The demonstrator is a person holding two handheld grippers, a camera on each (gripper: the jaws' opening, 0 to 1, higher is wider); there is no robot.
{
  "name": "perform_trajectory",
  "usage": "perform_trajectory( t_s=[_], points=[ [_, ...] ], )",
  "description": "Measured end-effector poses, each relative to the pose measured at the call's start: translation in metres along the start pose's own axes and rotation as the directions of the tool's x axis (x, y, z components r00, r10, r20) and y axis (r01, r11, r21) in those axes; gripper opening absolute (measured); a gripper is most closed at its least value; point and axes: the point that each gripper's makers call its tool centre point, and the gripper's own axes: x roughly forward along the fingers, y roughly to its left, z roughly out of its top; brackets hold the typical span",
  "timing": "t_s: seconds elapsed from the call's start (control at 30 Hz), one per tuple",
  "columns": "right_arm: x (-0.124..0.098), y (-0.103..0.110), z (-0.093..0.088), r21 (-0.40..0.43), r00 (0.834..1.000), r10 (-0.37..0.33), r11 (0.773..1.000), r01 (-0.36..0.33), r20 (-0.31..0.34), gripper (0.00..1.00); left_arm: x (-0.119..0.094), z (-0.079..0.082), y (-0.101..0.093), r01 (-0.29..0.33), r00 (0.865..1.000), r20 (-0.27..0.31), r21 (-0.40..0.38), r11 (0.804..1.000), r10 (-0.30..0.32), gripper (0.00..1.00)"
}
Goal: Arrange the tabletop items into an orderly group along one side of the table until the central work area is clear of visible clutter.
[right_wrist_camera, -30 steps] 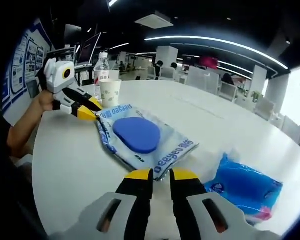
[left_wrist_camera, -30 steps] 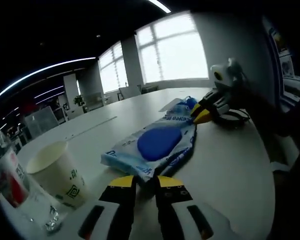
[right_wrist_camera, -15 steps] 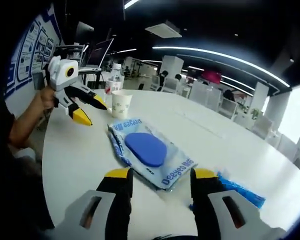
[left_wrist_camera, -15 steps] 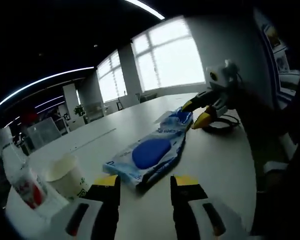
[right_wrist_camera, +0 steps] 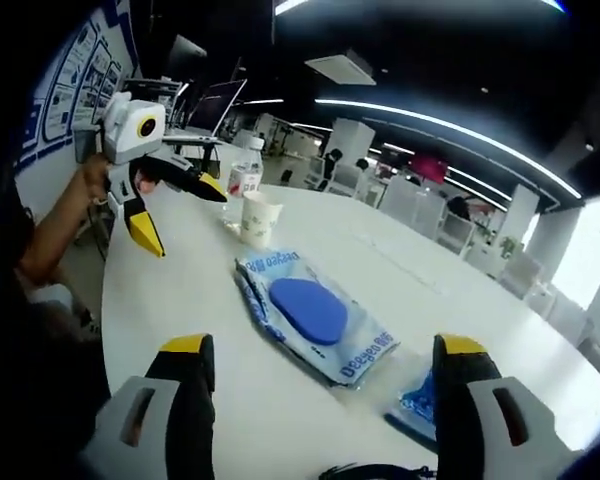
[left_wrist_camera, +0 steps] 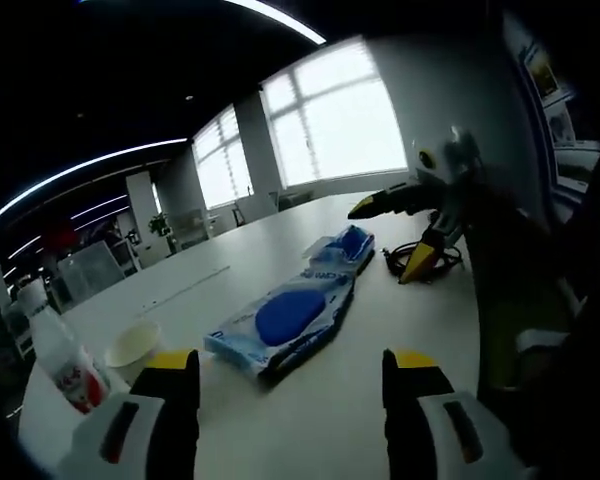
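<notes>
The left hand-held gripper (left_wrist_camera: 290, 372) has its jaws spread wide, nothing between them, above the white bench (left_wrist_camera: 380, 340). From it, a flat clear packet with a blue pad inside (left_wrist_camera: 290, 318) lies on the bench toward 12 o'clock, just beyond the yellow jaw tips. A paper cup (left_wrist_camera: 133, 345) stands at about 10 o'clock, with a plastic bottle with a red label (left_wrist_camera: 60, 352) just beside it, farther toward 9 o'clock. A second blue packet (left_wrist_camera: 348, 243) lies past the far end of the first, and a coil of black cable (left_wrist_camera: 425, 262) rests at about 2 o'clock.

The right hand-held gripper (right_wrist_camera: 325, 360) is likewise spread and empty. From it, the packet sits at 12 o'clock, the blue packet close to the jaw at 3 o'clock, the cup and bottle at 11 o'clock, and the left hand-held gripper is held by a hand (right_wrist_camera: 92, 175) at 10 o'clock, jaws parted.
</notes>
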Motion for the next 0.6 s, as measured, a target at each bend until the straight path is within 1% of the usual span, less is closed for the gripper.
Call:
perform_trajectory(
  t_s=[0.07, 0.13, 0.27, 0.37, 0.47, 0.6],
  points=[
    [0.0000, -0.0003, -0.0003, 0.008, 1.000, -0.005, 1.000, 0.005, 0.003, 0.94, -0.0010, 0.0006, 0.0007, -0.005, 1.000, 0.001, -0.006, 1.000, 0.005, 0.76],
    [-0.0002, -0.0005, -0.0013, 0.008, 1.000, -0.008, 1.000, 0.008, 0.001, 0.94, -0.0010, 0.0009, 0.0016, -0.009, 1.000, 0.004, -0.008, 1.000, 0.009, 0.79],
    [0.0001, -0.0010, -0.0027, 0.013, 1.000, -0.015, 1.000, 0.015, 0.005, 1.00, -0.0014, -0.0002, 0.0016, -0.017, 1.000, 0.002, -0.013, 1.000, 0.017, 0.83],
    [0.0016, 0.0001, -0.0064, 0.008, 1.000, -0.013, 1.000, 0.013, -0.012, 1.00, -0.0013, -0.0006, 0.0004, -0.013, 1.000, 0.004, -0.019, 1.000, 0.013, 0.84],
    [0.0021, 0.0013, -0.0057, 0.019, 1.000, -0.009, 1.000, 0.009, -0.004, 1.00, -0.0022, -0.0017, 0.0023, -0.027, 1.000, -0.001, -0.027, 0.999, 0.027, 0.89],
    [0.0029, 0.0023, -0.0075, 0.019, 1.000, -0.011, 1.000, 0.011, -0.013, 1.00, -0.0030, -0.0034, 0.0025, -0.029, 1.000, -0.008, -0.036, 0.999, 0.029, 0.91]
  ],
)
